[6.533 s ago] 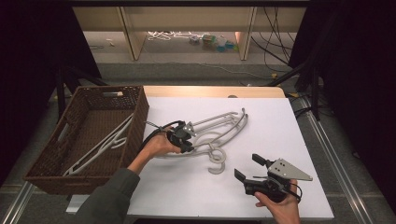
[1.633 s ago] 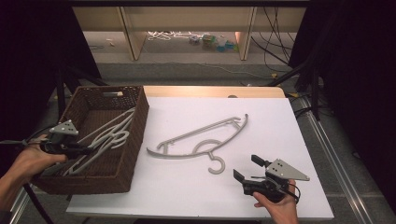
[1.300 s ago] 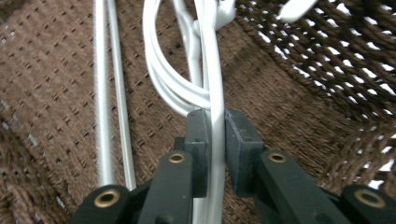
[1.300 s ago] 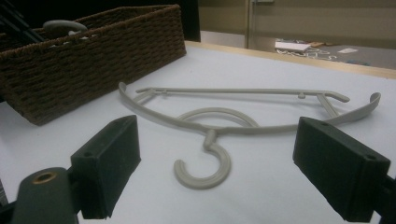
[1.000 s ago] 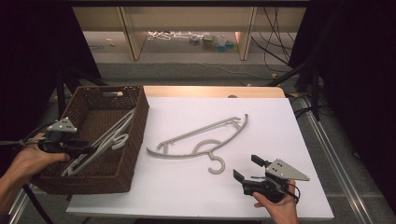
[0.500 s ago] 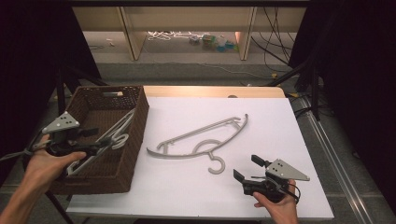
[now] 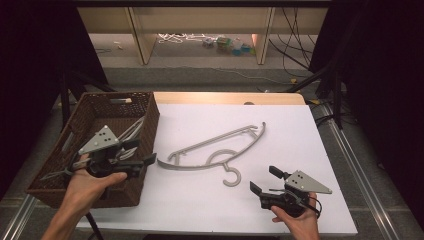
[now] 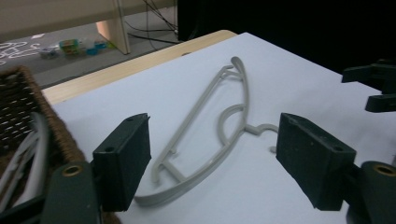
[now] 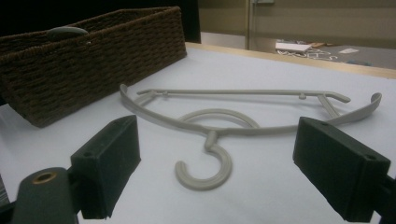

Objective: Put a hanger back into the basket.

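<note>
The grey hanger (image 7: 216, 152) lies flat on the white table (image 7: 300, 130), just beside the wicker basket (image 7: 90, 107), hook toward the person. The left gripper (image 7: 142, 160) hovers over the basket's near corner beside the hanger's end, jaws wide and empty. The right gripper (image 7: 262, 181) sits near the hook, jaws wide, holding nothing.

hanger (image 7: 215, 150): grey | basket (image 7: 142, 107): dark brown weave | table (image 7: 300, 130): white | gripper (image 7: 263, 181) jaws: black
</note>
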`<action>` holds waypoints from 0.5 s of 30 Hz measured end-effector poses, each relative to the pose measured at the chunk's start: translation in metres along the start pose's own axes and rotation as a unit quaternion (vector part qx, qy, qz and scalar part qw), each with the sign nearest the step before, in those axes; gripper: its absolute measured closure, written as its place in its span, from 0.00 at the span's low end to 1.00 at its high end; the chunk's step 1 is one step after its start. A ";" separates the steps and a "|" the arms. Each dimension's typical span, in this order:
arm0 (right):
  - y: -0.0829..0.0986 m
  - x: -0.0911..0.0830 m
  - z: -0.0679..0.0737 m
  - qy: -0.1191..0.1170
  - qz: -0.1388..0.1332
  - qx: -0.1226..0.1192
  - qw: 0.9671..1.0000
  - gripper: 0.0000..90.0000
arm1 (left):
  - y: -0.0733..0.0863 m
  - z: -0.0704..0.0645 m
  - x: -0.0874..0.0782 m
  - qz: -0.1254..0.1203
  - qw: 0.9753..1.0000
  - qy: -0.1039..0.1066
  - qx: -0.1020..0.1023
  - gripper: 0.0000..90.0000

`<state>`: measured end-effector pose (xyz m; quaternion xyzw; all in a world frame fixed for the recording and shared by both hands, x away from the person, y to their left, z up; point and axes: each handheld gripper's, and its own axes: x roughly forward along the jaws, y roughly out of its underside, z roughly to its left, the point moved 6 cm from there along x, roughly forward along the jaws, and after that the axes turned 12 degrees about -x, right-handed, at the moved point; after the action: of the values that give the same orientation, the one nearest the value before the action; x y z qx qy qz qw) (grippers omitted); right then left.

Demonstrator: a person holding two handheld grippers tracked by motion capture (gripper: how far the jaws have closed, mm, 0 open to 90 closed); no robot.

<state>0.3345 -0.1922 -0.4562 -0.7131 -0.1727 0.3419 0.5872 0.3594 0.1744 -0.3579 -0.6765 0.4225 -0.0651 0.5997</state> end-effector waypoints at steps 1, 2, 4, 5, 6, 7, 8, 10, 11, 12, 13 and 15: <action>0.000 0.000 0.000 0.003 0.002 0.004 1.000 0.17 | 0.001 -0.002 0.002 -0.001 1.000 0.002 0.000 0.28; 0.001 -0.001 0.000 0.004 0.008 0.001 1.000 0.17 | 0.002 -0.004 0.006 -0.001 1.000 0.004 0.003 0.28; 0.001 -0.003 0.000 0.002 0.015 0.000 1.000 0.17 | 0.009 -0.009 0.015 0.014 1.000 0.007 0.012 0.27; 0.001 -0.002 -0.001 0.008 0.010 -0.001 1.000 0.17 | 0.011 -0.010 0.018 0.017 1.000 0.010 0.012 0.27; 0.001 -0.002 0.000 0.004 0.015 0.001 1.000 0.17 | 0.015 -0.013 0.023 0.021 1.000 0.014 0.009 0.26; 0.001 -0.002 0.000 0.004 0.014 0.000 1.000 0.17 | 0.017 -0.015 0.027 0.026 0.999 0.015 0.012 0.24; 0.001 -0.002 0.000 0.004 0.013 0.001 1.000 0.17 | 0.020 -0.018 0.032 0.035 0.999 0.018 0.017 0.23; 0.000 0.000 0.000 0.000 0.004 0.004 1.000 0.17 | 0.025 -0.022 0.041 0.048 0.998 0.020 0.031 0.23; 0.000 0.000 0.001 0.001 0.002 0.003 1.000 0.17 | 0.028 -0.023 0.045 0.054 0.998 0.021 0.034 0.23; 0.000 0.000 0.001 0.001 0.002 0.001 1.000 0.17 | 0.030 -0.025 0.050 0.060 0.997 0.020 0.038 0.23; 0.001 -0.002 0.000 0.004 0.013 -0.001 1.000 0.17 | 0.032 -0.028 0.054 0.066 0.997 0.023 0.041 0.23; 0.001 -0.002 -0.001 0.005 0.007 0.000 1.000 0.17 | 0.035 -0.031 0.061 0.074 0.996 0.028 0.051 0.23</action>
<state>0.3337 -0.1942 -0.4560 -0.7162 -0.1650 0.3418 0.5856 0.3625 0.1141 -0.4053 -0.6101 0.4840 -0.0612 0.6243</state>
